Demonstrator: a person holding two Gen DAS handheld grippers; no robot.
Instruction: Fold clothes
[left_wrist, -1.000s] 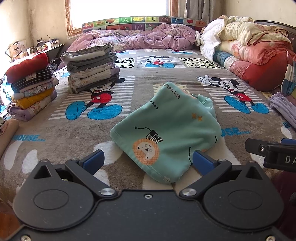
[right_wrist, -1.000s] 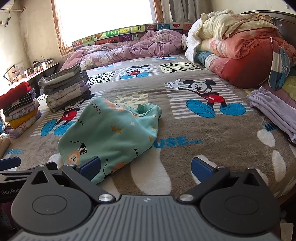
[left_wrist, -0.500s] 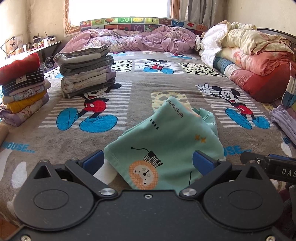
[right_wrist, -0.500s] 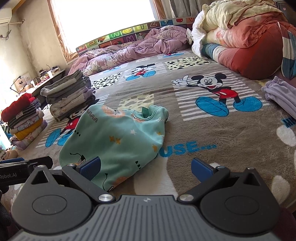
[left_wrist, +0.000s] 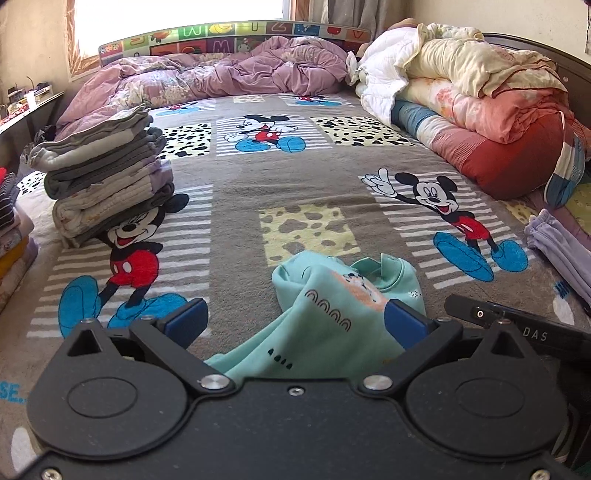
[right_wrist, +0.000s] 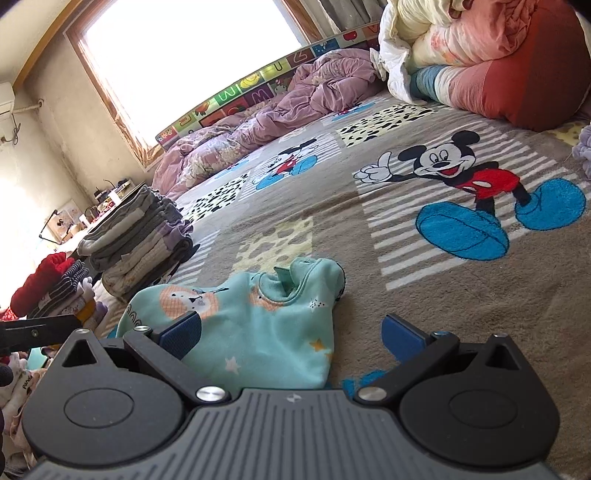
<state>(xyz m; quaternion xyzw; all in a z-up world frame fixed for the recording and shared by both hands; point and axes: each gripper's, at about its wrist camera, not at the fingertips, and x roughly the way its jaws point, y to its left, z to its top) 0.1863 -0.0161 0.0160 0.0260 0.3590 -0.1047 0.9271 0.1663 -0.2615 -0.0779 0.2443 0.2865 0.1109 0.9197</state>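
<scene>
Between both spread jaws, mint sweatshirt (left_wrist: 328, 317) (hem nearest) on blanket (left_wrist: 314, 177).

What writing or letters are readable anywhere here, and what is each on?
"DAS": white letters on the black bar of the right gripper, left wrist view; it may be cut off.
"SE": blue letters on the blanket at the left edge, cut off.
"W", "M", "Z": single letters among the tiles on the headboard; the others are blurred.
"pand": on fabric at the lower left, right wrist view, partly hidden.

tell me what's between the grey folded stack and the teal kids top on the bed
Only bare Mickey-print blanket separates the grey stack from the teal top, shown in the left wrist view.
</scene>
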